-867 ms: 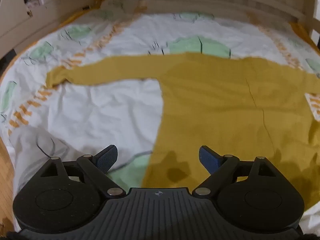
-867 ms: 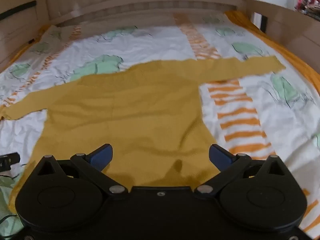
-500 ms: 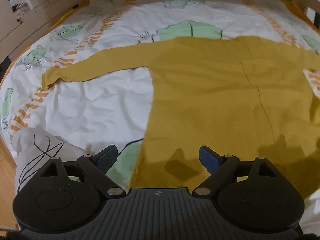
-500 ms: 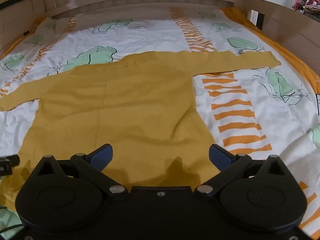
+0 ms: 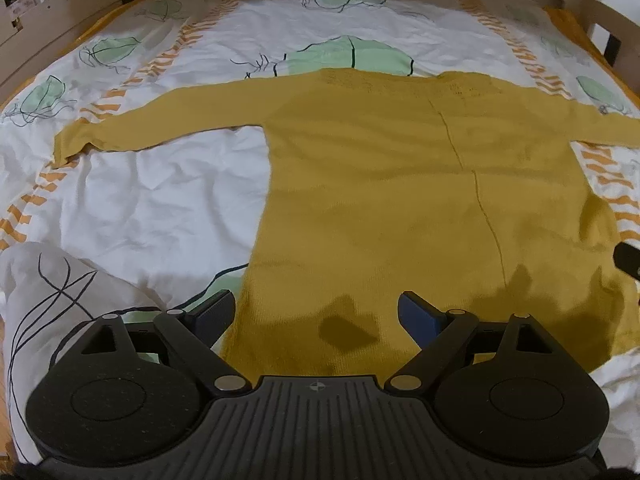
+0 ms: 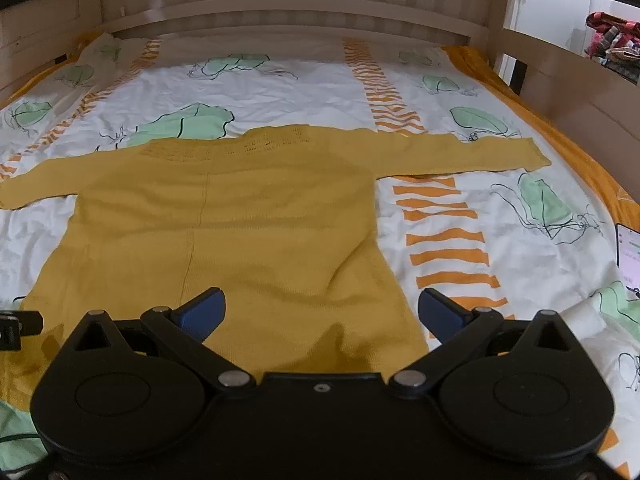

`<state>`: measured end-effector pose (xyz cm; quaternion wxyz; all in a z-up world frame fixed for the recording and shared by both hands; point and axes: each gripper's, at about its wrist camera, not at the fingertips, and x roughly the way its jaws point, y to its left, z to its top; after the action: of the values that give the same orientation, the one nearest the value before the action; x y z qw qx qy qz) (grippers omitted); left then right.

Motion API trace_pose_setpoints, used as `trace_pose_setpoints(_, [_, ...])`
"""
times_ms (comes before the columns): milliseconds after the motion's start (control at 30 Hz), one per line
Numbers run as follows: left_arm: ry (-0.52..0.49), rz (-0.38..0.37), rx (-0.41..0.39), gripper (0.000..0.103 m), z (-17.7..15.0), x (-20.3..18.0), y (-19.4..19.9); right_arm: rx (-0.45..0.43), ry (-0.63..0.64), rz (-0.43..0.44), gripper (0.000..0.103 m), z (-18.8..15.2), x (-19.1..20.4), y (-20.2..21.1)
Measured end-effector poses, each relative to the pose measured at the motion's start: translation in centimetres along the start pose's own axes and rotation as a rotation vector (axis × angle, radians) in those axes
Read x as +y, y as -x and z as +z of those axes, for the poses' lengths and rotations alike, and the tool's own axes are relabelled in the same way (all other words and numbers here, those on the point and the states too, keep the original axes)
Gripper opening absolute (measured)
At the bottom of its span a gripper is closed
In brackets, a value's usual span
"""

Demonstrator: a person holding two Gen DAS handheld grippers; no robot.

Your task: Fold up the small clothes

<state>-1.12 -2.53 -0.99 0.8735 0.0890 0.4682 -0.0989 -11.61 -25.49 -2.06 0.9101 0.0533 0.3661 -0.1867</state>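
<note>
A mustard-yellow knit sweater (image 5: pixel 400 184) (image 6: pixel 240 232) lies flat on the bed, both sleeves spread straight out to the sides, neckline at the far end. My left gripper (image 5: pixel 316 314) hovers open above the sweater's near hem, close to its left edge, with nothing between its blue pads. My right gripper (image 6: pixel 322 314) is open wide over the near hem towards the sweater's right side, also holding nothing. The left sleeve cuff (image 5: pixel 66 142) ends near the bed's left side, and the right sleeve cuff (image 6: pixel 534 156) reaches towards the right rail.
The bed is covered by a white sheet (image 5: pixel 152 208) with green leaf prints and orange stripes. Wooden rails (image 6: pixel 280 12) enclose the far end and sides. A bunched white cloth (image 5: pixel 48 292) lies at the near left. A phone (image 6: pixel 628 248) lies at the right edge.
Both views have tilted down and drawn nearer over the sweater, so more of its body and the neckline shows. Both grippers stay open.
</note>
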Motion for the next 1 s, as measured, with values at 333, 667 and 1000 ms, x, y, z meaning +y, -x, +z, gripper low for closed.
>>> trace_pose_setpoints(333, [0.025, -0.003, 0.020, 0.089, 0.08, 0.34, -0.02, 0.038, -0.011, 0.017, 0.102, -0.35, 0.33, -0.45])
trace_pose_setpoints(667, [0.020, 0.010, 0.018, 0.089, 0.03, 0.39, 0.05, 0.053, -0.017, 0.017, 0.102, -0.30, 0.38, -0.62])
trace_pose_setpoints(1000, [0.019, 0.011, 0.029, 0.089, -0.09, 0.45, -0.10, 0.061, -0.008, 0.024, 0.102, -0.14, 0.69, -0.80])
